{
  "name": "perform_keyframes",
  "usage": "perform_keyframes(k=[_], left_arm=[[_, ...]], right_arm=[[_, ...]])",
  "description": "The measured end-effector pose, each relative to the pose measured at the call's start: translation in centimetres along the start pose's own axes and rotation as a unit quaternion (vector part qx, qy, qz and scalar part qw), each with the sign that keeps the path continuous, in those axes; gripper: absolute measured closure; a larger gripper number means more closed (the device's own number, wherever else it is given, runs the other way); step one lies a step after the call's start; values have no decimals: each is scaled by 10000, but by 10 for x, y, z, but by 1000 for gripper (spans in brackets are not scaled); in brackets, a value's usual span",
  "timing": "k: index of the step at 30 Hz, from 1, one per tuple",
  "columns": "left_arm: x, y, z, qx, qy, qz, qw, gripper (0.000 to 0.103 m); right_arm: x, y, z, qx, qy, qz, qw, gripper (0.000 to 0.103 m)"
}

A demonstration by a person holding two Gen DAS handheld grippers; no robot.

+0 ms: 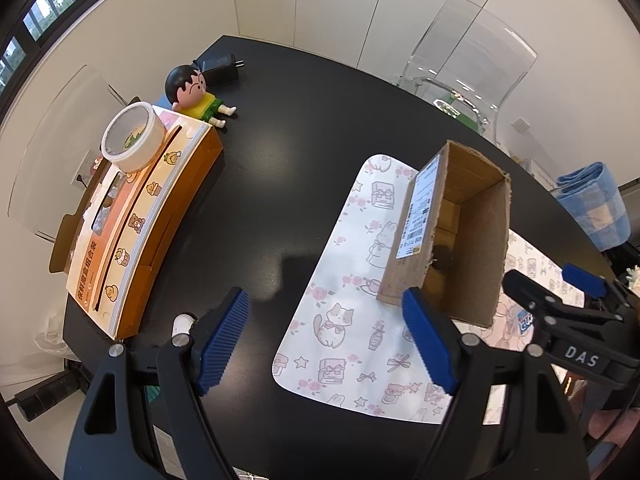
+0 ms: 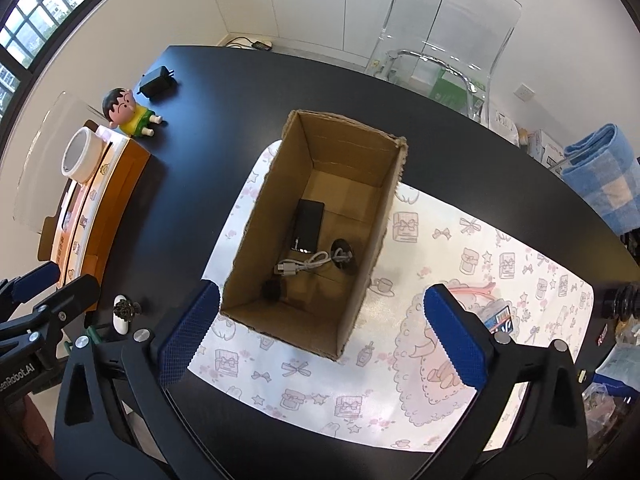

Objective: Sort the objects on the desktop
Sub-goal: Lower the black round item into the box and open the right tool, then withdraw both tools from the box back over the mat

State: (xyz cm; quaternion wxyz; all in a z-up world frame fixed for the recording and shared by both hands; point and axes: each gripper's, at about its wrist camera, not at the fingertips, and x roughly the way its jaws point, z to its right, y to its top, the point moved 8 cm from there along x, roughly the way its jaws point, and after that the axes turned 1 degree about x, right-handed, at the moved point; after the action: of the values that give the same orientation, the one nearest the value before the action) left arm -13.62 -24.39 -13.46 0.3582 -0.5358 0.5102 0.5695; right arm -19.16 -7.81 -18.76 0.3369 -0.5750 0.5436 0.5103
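Both grippers, left (image 1: 326,344) and right (image 2: 320,340), hang wide open and empty over the cardboard box (image 2: 256,216).

Power bank (image 2: 309,222) and cable (image 2: 304,265) lie inside; the charger (image 2: 157,82) by the far edge looks next, a long reach.

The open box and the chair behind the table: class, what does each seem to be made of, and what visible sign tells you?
The open box looks like plain brown corrugated cardboard, matte: ragged torn rim, folded bottom flaps. The chair looks like clear glossy plastic, perhaps acrylic: the wall shows through it and its edges catch bright highlights.
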Motion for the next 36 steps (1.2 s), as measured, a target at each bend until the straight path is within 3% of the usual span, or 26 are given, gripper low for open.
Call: perform_keyframes(k=[9, 14, 22, 32, 36], left_arm=[[-6, -8, 19, 124, -88, -15, 9999, 25], [-12, -14, 45, 435, -160, 43, 9989, 25], [-20, -34, 104, 1007, -347, 2, 9943, 25], [-29, -62, 170, 1685, -464, -11, 9846, 25], [-31, -74, 190, 1879, -462, -12, 9811, 25]], right_arm=[[-20, -20, 35, 295, 237, -81, 9992, 0], [-34, -37, 65, 562, 116, -20, 9984, 0], [-62, -71, 110, 683, -309, 66, 9972, 0], [-100, -115, 174, 1370, -713, 363, 9873, 0], [-108, -133, 203, 1544, -1180, 449, 9799, 0]])
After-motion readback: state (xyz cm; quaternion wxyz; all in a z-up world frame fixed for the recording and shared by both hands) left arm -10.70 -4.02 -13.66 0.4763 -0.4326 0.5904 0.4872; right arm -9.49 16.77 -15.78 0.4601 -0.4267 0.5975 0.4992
